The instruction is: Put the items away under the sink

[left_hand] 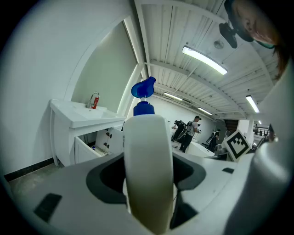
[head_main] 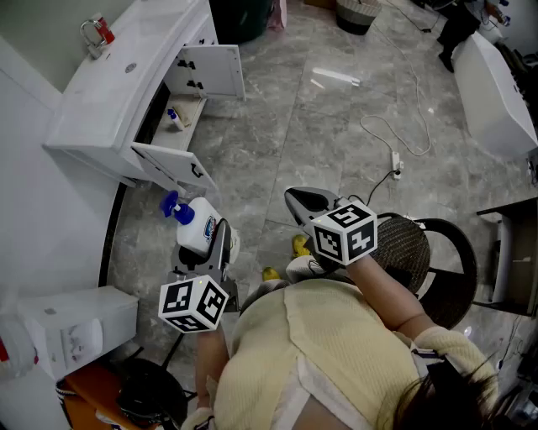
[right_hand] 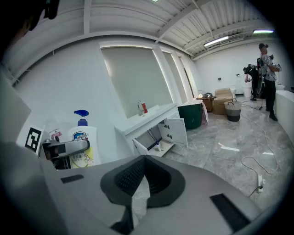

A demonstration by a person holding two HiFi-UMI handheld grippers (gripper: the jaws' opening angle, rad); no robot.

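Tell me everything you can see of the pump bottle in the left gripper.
The pump bottle is white plastic, as it looks, with a blue pump head and a blue and yellow label. The left gripper holds it upright by the body, jaws wide on both sides, above the grey floor, facing the open sink cabinet.

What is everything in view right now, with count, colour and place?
sink cabinet: one, white, upper left, doors open
tap: one, silver and red, on the cabinet top
small bottle: one, white and blue, inside the cabinet
pump bottle: one, white with blue pump, held lower left
bin: one, dark green, top edge
basket: one, pale, top edge
cable: one, white, lying right of centre
chair: one, black, right
left gripper: one, grey, shut on the pump bottle
right gripper: one, grey, jaws together, empty
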